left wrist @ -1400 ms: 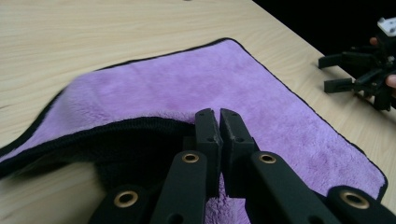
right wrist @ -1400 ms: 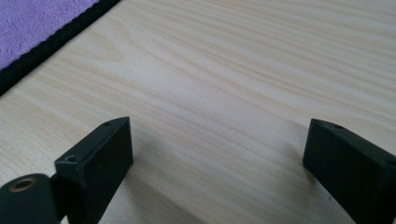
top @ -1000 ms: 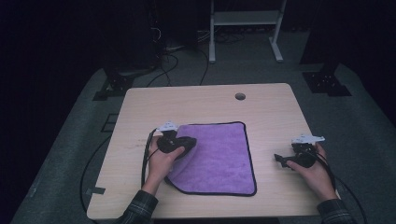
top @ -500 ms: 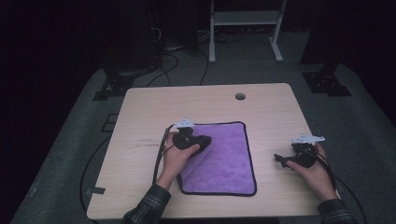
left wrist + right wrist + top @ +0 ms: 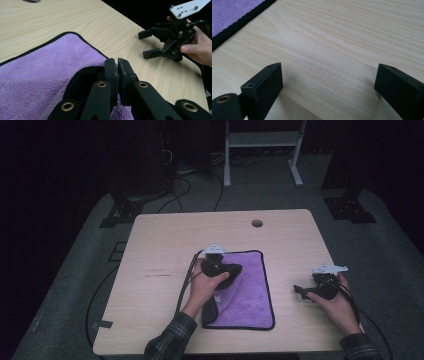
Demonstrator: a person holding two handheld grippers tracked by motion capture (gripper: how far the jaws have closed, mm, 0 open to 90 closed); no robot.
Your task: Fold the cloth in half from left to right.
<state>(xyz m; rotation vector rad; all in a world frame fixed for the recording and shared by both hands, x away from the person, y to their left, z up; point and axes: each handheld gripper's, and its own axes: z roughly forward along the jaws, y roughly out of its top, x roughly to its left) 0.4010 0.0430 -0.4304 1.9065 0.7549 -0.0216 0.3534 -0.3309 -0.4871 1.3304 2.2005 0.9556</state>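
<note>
- Since the earlier frame, left claw has travelled rightward across the purple cloth, dragging the cloth's left edge over with it.
- Left claw: jaws closed on the cloth's black-bound edge, which folds over the purple top.
- Cloth: lies on the surface, centre front, left part doubled over.
- Right claw: unmoved, jaws wide apart, empty, low over bare surface right of the cloth.

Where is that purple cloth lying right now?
In the high view, the purple cloth lies mid-table, its left edge folded over by the left gripper, left of the right gripper.
</note>
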